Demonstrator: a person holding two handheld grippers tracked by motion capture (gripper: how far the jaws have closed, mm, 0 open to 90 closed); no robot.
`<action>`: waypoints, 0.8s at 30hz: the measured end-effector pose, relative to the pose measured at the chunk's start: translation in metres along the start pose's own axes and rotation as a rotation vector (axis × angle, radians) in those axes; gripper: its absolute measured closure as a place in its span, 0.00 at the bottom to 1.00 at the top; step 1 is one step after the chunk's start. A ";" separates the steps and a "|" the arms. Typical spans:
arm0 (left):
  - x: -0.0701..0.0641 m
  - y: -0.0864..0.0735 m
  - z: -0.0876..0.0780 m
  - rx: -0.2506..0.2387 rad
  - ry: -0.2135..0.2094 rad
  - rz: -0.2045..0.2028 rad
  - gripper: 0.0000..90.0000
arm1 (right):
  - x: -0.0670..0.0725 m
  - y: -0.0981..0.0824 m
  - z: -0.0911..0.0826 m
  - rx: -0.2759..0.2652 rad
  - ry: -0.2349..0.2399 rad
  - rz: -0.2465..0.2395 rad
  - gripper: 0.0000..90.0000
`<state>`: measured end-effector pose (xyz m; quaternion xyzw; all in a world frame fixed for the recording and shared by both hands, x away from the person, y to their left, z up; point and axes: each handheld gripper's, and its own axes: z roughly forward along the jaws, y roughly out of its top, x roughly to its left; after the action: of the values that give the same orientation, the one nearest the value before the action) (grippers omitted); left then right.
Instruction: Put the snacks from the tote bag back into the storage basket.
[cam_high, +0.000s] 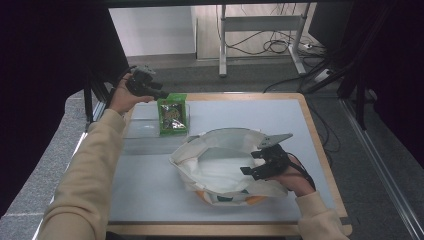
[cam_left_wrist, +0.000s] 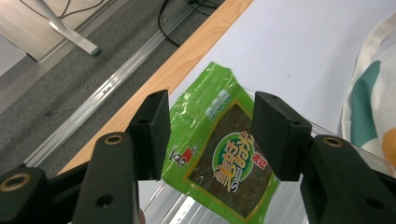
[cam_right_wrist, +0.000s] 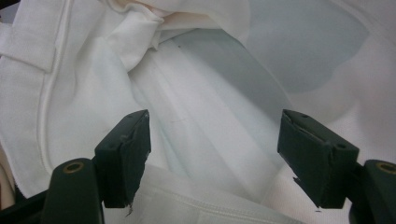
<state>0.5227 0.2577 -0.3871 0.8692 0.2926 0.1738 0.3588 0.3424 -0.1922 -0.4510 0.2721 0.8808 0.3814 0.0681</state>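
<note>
A green seaweed packet (cam_high: 173, 114) stands on edge in a clear plastic box (cam_high: 142, 127) at the table's back left. My left gripper (cam_high: 161, 93) hovers just above and left of the packet's top, jaws open. In the left gripper view the packet (cam_left_wrist: 219, 154) shows beyond the open left gripper (cam_left_wrist: 211, 100), and neither pad presses on it. A white cloth tote bag (cam_high: 186, 152) lies open at the table's middle. My right gripper (cam_high: 251, 163) sits at the bag's right rim, wide open. In the right gripper view the right gripper (cam_right_wrist: 215, 122) looks into the bag's white lining (cam_right_wrist: 93, 70).
The table has a grey mat (cam_high: 260, 112) with a wooden edge (cam_high: 320, 150). Behind it are a metal desk frame (cam_high: 222, 45) and loose cables (cam_high: 280, 47) on the floor. Dark curtains close both sides. The bag's printed side (cam_left_wrist: 369, 93) shows at the right of the left gripper view.
</note>
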 end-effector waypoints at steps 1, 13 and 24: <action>-0.001 0.000 -0.001 0.003 -0.002 0.005 0.53 | 0.000 0.000 0.000 0.000 0.000 0.000 0.29; -0.024 0.002 -0.010 -0.005 -0.103 -0.052 0.54 | 0.002 0.001 -0.001 -0.007 0.007 -0.008 0.29; -0.045 -0.006 -0.018 -0.004 -0.138 -0.089 0.53 | 0.002 -0.001 -0.007 -0.024 0.007 -0.005 0.29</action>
<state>0.4768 0.2423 -0.3831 0.8645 0.3050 0.0982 0.3872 0.3380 -0.1962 -0.4461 0.2677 0.8772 0.3926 0.0690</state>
